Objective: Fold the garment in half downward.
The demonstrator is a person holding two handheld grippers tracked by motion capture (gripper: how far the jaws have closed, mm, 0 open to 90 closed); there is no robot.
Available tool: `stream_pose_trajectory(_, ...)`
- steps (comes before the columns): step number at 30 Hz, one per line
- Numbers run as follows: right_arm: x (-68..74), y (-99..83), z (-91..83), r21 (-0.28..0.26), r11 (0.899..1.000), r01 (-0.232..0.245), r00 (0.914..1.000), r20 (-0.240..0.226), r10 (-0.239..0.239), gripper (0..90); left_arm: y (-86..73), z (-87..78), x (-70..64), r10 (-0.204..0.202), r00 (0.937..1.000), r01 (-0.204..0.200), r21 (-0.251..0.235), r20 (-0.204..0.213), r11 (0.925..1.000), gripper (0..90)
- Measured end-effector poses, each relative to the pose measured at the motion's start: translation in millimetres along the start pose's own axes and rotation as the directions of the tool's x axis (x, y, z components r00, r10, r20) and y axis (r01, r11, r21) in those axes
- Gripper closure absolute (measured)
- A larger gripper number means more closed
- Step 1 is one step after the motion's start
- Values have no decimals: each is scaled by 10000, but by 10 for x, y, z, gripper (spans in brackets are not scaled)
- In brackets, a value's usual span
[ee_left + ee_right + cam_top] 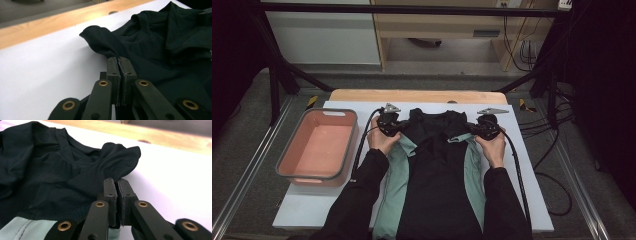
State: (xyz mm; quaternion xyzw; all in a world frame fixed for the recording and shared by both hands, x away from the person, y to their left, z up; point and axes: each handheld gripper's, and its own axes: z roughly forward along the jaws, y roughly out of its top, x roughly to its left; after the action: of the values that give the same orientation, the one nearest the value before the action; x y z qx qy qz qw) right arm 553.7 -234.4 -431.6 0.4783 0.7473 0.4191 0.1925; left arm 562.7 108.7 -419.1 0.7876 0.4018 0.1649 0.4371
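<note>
In the middle of the white board (312, 210), running from its near edge almost to its far edge, lies the shirt (439, 190), black down the centre with pale green side panels, collar end away from the person. It looks thin, soft and light, so it will likely sag and fold wherever it is unsupported, and two spread holds suit it better than one. The left gripper (119, 62) has its jaws closed on the black cloth at one shoulder, and the right gripper (116, 182) is pinched likewise on the other shoulder, each near a far corner of the garment. A pink bin (287, 155) stands empty at the board's left edge, well apart from the shirt.
</note>
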Motion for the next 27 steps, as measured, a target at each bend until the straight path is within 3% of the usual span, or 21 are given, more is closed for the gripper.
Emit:
stream_pose_trajectory(6, 24, 151, -73, -650, 9978, 152, 9996, 244, -136, 864, 150, -75, 22, 53, 9999, -59, -520, -118, 9986, 872)
stream_pose_trajectory(13, 57, 305, -175, -1331, 9889, 664, 9972, 440, -610, 863, 271, -228, 13, 164, 9999, -169, -1128, -55, 9935, 871)
stream_pose_trajectory(19, 109, 244, -221, -1340, 9859, 998, 9948, 321, -964, 861, 234, -359, -132, 532, 9984, -498, -1395, 201, 9890, 871)
stream_pose_trajectory(27, 189, 148, -361, -1561, 9771, 1447, 9895, 216, -1431, 861, 149, -533, -394, 1138, 9933, -1095, -1617, 177, 9807, 871)
